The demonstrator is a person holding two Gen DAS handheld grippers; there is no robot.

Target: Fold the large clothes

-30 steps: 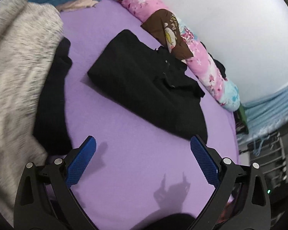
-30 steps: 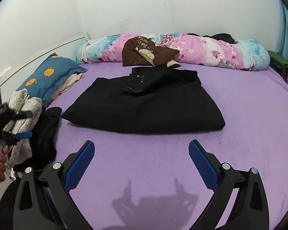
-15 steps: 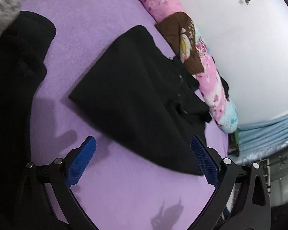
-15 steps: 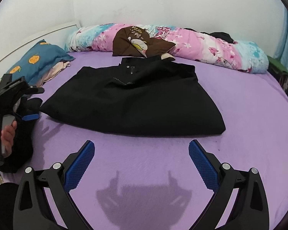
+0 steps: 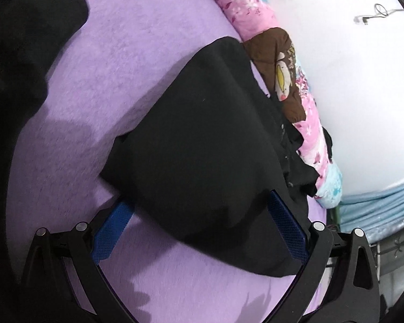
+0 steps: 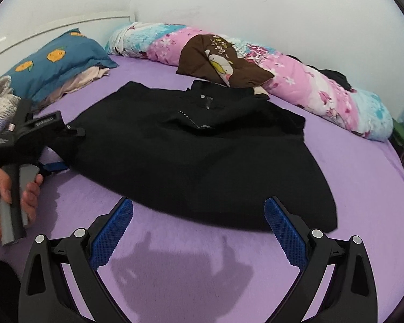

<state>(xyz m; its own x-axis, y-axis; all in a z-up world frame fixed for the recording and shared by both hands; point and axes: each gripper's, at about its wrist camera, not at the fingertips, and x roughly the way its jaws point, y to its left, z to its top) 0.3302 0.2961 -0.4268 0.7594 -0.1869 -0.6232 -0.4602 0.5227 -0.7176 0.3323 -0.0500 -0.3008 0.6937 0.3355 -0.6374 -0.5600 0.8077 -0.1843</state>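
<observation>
1. A black garment (image 6: 202,156) lies flat in the middle of a bed (image 6: 363,188) with a purple sheet; its collar end points to the far wall.
2. The left tongs (image 5: 199,215) are spread wide at the garment's near corner; one blue pad (image 5: 113,228) sits by the edge, the other (image 5: 285,228) over the cloth; nothing is pinched.
3. In the right wrist view a hand (image 6: 5,196) grips the left tongs' handle at the garment's left corner.
4. The right tongs (image 6: 199,223) hang spread above the sheet, just short of the garment's near hem; they hold nothing.
5. A floral bolster (image 6: 309,91) runs along the wall; a brown garment (image 6: 215,59) lies on it; a blue pillow (image 6: 54,62) sits at far left.
</observation>
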